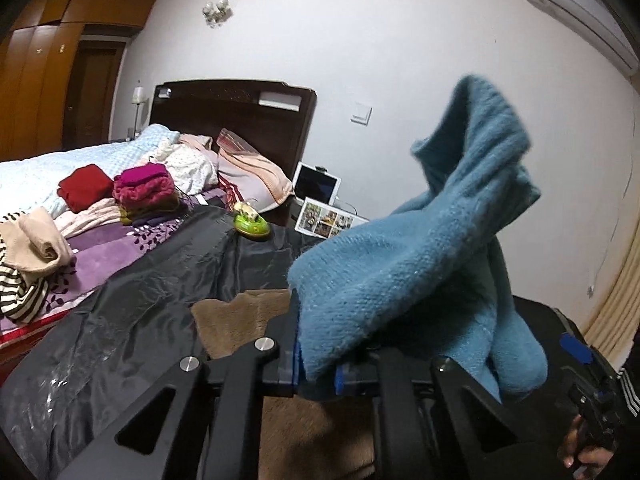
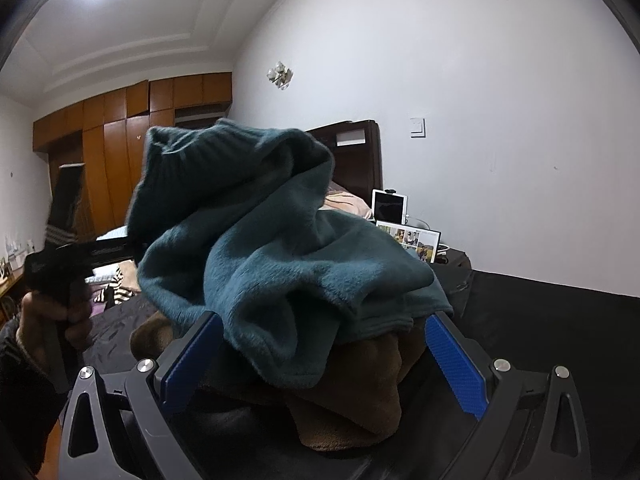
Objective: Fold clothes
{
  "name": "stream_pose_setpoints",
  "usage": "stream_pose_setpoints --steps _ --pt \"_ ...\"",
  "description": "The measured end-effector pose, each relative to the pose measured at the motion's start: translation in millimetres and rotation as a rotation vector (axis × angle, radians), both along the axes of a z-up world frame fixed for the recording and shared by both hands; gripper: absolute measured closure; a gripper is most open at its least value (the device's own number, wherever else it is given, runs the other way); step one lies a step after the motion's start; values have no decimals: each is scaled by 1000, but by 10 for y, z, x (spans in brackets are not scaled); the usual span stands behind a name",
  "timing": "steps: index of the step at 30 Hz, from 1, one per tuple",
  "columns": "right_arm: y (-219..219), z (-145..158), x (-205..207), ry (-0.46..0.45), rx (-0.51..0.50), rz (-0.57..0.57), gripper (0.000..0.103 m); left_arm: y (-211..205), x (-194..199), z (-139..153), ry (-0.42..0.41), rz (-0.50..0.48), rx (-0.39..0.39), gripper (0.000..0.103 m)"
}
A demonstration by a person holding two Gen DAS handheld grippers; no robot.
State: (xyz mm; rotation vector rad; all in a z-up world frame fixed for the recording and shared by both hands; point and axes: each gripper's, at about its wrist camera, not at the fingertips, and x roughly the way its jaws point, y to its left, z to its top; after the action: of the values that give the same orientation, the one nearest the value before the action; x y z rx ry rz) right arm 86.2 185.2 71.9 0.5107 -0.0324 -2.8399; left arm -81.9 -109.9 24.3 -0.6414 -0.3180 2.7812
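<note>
A blue knit sweater (image 1: 420, 248) hangs bunched in the air, with my left gripper (image 1: 318, 372) shut on a fold of it near its lower edge. In the right wrist view the same sweater (image 2: 280, 260) looks dark teal and drapes between the wide-apart blue pads (image 2: 192, 360) of my right gripper (image 2: 324, 360), which is open. A brown fleecy garment (image 1: 236, 324) lies under both grippers on the black sheet (image 1: 140, 300); it shows below the sweater as the brown garment (image 2: 352, 392). A hand (image 2: 52, 320) holds the left gripper's handle.
On the bed to the left sit a folded red garment (image 1: 84, 186), a pink and magenta stack (image 1: 146, 190), and loose beige and striped clothes (image 1: 32, 248). A green toy (image 1: 250, 226), a tablet (image 1: 316, 186) and a photo sheet (image 1: 324, 220) stand beyond the black sheet.
</note>
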Motion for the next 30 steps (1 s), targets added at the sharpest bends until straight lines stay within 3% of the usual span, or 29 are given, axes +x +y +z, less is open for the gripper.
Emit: stream_pose_setpoints --steps 9,16,24,30 --pt "60 73 -71 26 20 17 0 -382 391 -20 21 33 59 91" --pt "79 384 -389 63 88 28 0 -612 597 -153 11 32 73 91" --pt "-96 484 -1221 -75 7 41 0 -697 583 -314 -16 28 85 91" --pt "-525 286 -1480 -165 31 190 0 -779 534 -379 -29 36 94 91"
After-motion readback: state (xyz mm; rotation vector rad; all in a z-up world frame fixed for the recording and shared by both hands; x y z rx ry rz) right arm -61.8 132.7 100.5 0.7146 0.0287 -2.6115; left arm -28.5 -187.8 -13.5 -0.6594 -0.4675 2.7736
